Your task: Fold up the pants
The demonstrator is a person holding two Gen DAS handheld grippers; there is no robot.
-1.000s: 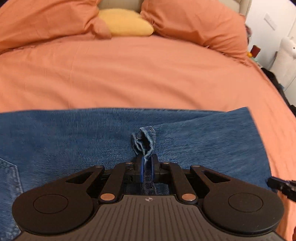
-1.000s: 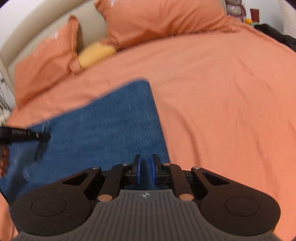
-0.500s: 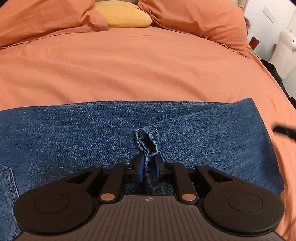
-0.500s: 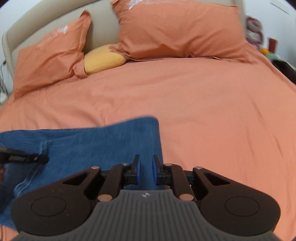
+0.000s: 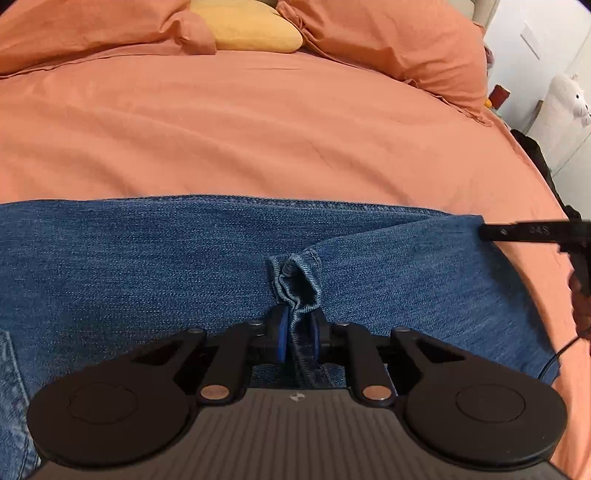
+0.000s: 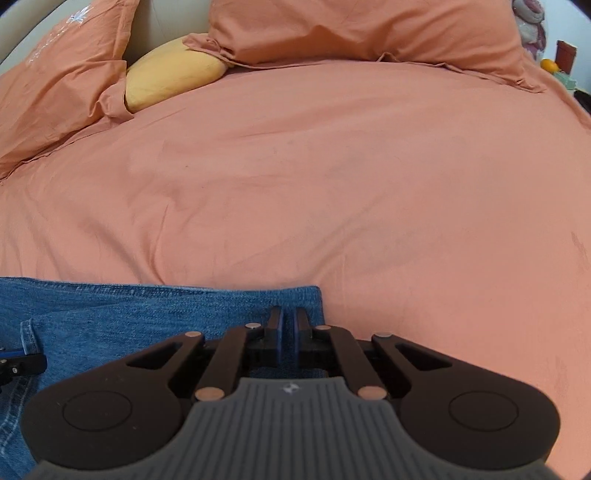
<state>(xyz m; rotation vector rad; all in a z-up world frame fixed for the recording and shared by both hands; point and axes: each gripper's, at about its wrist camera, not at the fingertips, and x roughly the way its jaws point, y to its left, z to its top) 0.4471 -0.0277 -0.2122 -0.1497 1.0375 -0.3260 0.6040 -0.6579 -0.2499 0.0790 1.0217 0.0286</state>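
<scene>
Left wrist view first: the blue denim pants [image 5: 184, 266] lie spread across the orange-sheeted bed [image 5: 258, 140], and the left gripper [image 5: 298, 338] has a bunched hem of denim [image 5: 297, 284] standing up between its blue-padded fingers [image 5: 281, 339]. The jaws are opening, the fabric between them but no longer squeezed tight, which reads as a release once that edge sits where the fold wants it. At the right edge, the right gripper's black finger [image 5: 517, 232] reaches to the far corner of the cloth, presumably to pin or pick up that end

Over to the right wrist view: the right gripper [image 6: 288, 332] hovers at the corner of the pants [image 6: 147, 314], its fingers [image 6: 275, 332] drawn together with only a thin slit showing. Whether denim is caught in there, I cannot tell. Behind, orange pillows [image 6: 351, 33] and a yellow cushion [image 6: 173, 72] sit at the headboard, well apart from the work. The fold looks partway done
</scene>
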